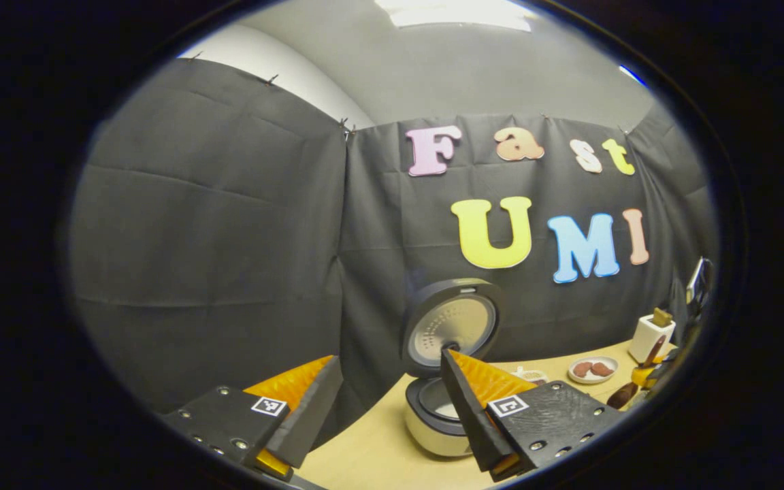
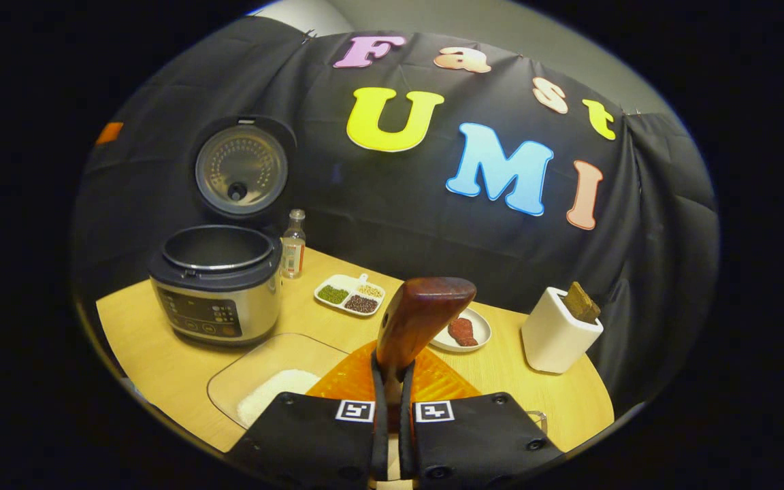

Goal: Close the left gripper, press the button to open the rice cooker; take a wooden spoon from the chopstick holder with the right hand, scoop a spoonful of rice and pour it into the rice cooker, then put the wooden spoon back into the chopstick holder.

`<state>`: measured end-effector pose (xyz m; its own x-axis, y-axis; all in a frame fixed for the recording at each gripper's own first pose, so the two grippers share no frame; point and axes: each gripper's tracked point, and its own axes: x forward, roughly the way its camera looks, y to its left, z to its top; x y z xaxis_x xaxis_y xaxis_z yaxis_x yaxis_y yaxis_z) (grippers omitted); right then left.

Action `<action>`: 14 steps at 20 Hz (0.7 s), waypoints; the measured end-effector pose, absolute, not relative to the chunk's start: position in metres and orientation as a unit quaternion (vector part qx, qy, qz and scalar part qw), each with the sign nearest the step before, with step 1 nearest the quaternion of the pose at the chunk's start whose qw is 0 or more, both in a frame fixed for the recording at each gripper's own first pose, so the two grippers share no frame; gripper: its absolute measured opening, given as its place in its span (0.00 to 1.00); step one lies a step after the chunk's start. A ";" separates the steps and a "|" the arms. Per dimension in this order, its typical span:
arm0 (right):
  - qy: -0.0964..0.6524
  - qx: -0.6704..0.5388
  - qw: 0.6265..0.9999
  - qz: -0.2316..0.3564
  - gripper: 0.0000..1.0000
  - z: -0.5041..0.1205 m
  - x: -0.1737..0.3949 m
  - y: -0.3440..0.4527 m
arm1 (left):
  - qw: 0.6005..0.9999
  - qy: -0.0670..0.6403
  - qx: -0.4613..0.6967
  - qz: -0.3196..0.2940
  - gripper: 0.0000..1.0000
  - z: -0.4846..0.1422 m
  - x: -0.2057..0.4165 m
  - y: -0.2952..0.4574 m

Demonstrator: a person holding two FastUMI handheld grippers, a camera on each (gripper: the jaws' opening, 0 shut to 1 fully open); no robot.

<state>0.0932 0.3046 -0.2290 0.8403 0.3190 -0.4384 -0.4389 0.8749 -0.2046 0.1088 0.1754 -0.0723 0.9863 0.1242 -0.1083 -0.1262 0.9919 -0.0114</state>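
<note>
The rice cooker (image 2: 218,286) sits left of centre on the tabletop (image 2: 160,361), lid up to receive rice. The right claw (image 2: 392,388) is clamped on the wooden spoon (image 2: 419,316) (bowl forward, ready to scoop); the left claw (image 1: 392,408) stands apart.

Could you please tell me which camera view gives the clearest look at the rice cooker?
The right gripper view: the rice cooker stands whole and unobstructed, lid up, with its empty inner pot and front panel visible. In the left gripper view the rice cooker is farther off and partly hidden behind the left gripper.
</note>
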 end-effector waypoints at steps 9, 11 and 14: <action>0.233 -0.141 0.935 0.226 0.08 -0.273 0.081 0.343 | 0.995 0.060 -0.005 0.078 0.91 -0.076 0.105 0.189; 0.252 -0.105 0.933 0.236 0.08 -0.276 0.073 0.350 | 0.995 0.059 -0.008 0.078 0.87 -0.075 0.104 0.186; 0.292 -0.025 0.924 0.246 0.08 -0.277 0.066 0.354 | 0.996 0.055 -0.005 0.076 0.87 -0.072 0.100 0.180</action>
